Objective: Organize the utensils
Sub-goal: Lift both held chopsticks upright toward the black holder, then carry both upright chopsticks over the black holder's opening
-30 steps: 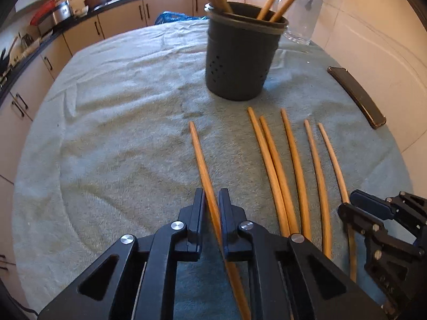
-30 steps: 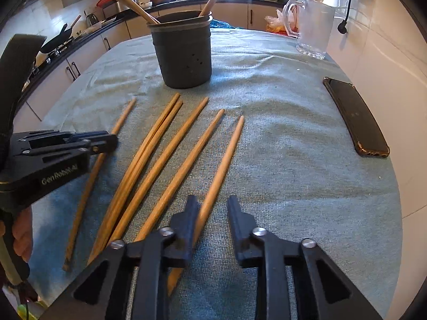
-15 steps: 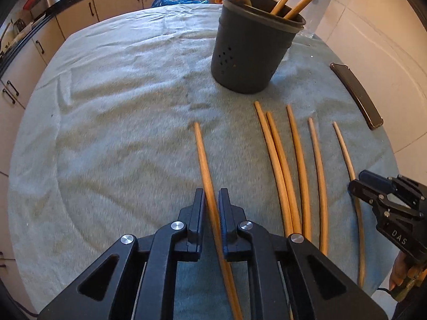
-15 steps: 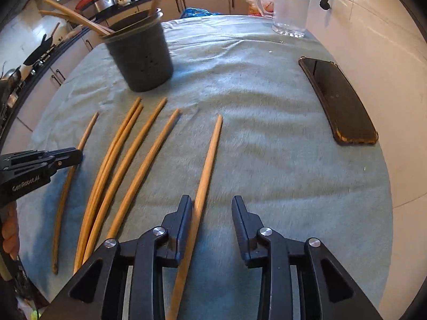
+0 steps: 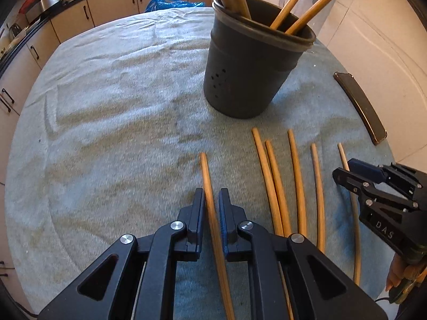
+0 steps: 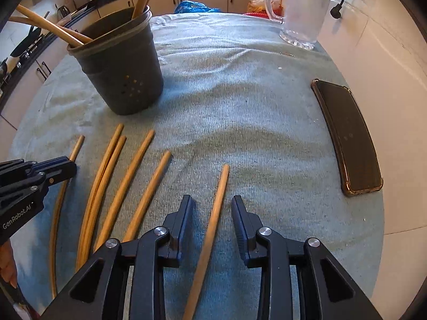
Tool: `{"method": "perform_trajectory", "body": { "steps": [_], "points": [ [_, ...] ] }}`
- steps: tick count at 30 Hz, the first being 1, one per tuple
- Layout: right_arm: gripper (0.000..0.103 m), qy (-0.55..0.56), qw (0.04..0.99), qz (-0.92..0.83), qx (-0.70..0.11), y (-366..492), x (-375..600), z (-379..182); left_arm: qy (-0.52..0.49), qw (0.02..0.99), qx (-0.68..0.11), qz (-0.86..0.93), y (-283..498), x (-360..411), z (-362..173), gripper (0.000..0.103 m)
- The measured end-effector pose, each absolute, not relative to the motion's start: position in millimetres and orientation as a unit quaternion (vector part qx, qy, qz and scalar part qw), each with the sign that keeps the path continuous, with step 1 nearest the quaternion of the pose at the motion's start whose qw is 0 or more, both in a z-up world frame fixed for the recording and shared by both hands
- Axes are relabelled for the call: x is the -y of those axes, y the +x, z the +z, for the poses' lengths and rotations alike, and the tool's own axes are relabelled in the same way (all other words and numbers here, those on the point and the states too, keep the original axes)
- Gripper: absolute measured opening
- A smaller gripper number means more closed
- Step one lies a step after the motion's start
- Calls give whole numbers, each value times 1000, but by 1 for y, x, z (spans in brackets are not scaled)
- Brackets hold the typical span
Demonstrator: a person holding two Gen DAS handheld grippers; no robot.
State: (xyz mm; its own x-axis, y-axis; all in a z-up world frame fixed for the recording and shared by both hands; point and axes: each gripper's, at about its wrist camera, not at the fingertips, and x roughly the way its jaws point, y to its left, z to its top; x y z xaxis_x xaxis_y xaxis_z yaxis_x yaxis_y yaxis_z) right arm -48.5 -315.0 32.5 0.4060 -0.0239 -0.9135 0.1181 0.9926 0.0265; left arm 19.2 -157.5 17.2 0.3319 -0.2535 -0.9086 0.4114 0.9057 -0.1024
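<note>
My left gripper (image 5: 212, 194) is shut on the leftmost wooden chopstick (image 5: 206, 176), which lies along the green cloth. The right gripper (image 6: 212, 200) straddles another chopstick (image 6: 220, 186), set apart on the right. Its jaws are closing, with a gap still on both sides of the stick. Several more chopsticks (image 6: 128, 178) lie in a row between the two. The dark grey holder (image 5: 253, 74) stands beyond them with several utensils in it. From the left wrist view the right gripper (image 5: 344, 168) shows at the right edge; the left gripper (image 6: 70, 166) shows at the left edge of the right wrist view.
A black phone (image 6: 347, 138) lies on the cloth at the right, near the tiled wall. A glass mug (image 6: 301, 13) stands at the back right. The round table's cloth (image 5: 106, 106) spreads out to the left of the holder. Kitchen cabinets (image 5: 112, 5) run behind the table.
Both grippers have moved forward toward the holder, which looks larger. The right chopstick has shifted away from the row and now lies centred between the right jaws.
</note>
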Motion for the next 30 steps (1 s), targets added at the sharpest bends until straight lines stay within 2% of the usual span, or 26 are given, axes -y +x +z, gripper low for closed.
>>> {"method": "perform_trajectory", "body": {
  "steps": [2,3,4,6,12,20,30],
  "points": [
    [24,45,842,-42,-536,-51,314,33,68,817,-533,-207,18,156,17,10],
    [15,43,845,-43,-532,-51,312,33,70,820,-528,-209,16,157,16,9],
    [11,42,847,-45,-527,-53,311,33,79,824,-520,-211,14,158,16,7],
    [8,51,853,-44,-517,-55,311,33,77,826,-515,-216,11,155,18,6],
    [7,103,876,-14,-472,-71,319,59,47,854,-470,-218,-7,137,57,6],
    [7,90,917,-14,-388,-112,313,116,24,888,-399,-227,-54,111,118,6],
    [7,78,941,-18,-329,-172,306,158,20,906,-348,-241,-109,93,154,6]
  ]
}}
